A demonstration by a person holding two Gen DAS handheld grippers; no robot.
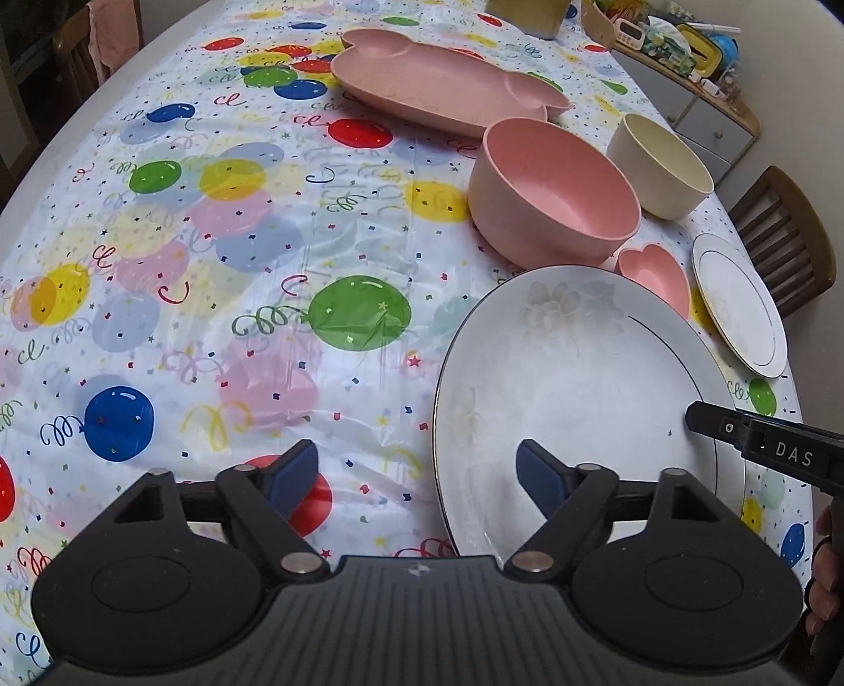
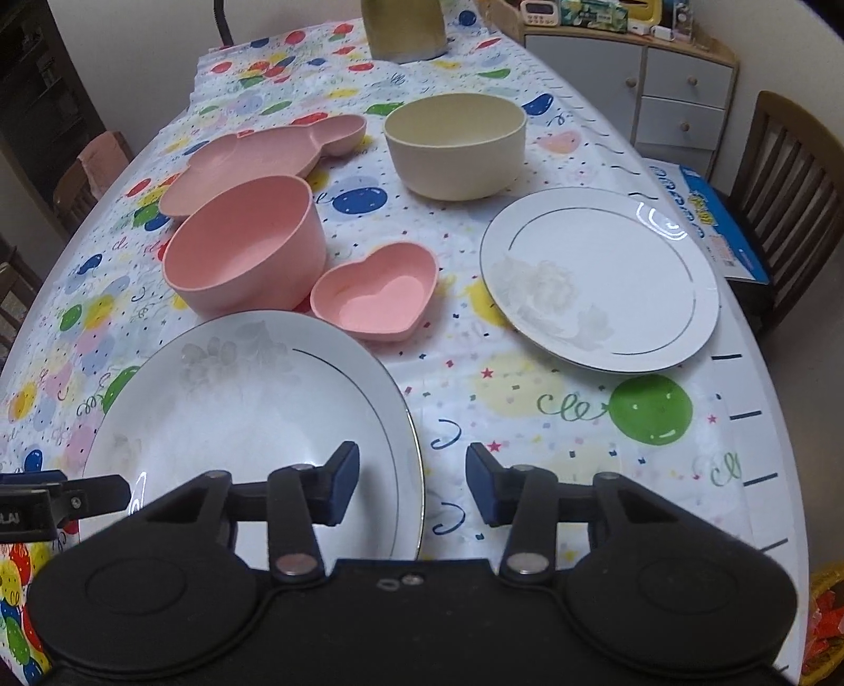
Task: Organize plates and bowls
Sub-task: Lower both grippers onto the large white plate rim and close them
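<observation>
On the right gripper (image 1: 709,419), "DAS"

Large white china plate (image 2: 253,401) nearest; round pink plastic bowl (image 2: 245,253) at 12 o'clock; pink heart-shaped dish (image 2: 377,295) at 1; smaller white china plate (image 2: 601,279) at 2.

The counter (image 2: 527,411) is covered by a white cloth (image 1: 221,295) printed with coloured balloons, confetti and streamers. Beyond the far right corner of the counter, a grey cabinet (image 2: 680,100) with drawers, round knobs and a wooden frame is set against a pale wall (image 2: 147,47); its top is crowded with small items, including a white timer (image 2: 539,11). A dark wooden slatted chair (image 2: 791,200) is placed at the right side of the counter, just beside the cabinet. A blue and white box (image 2: 712,216) lies at the right edge of the counter. At the left side, a second wooden chair (image 1: 79,53) is draped with pink fabric (image 1: 108,37). Dark shelving (image 2: 42,84) is visible further left.
</observation>
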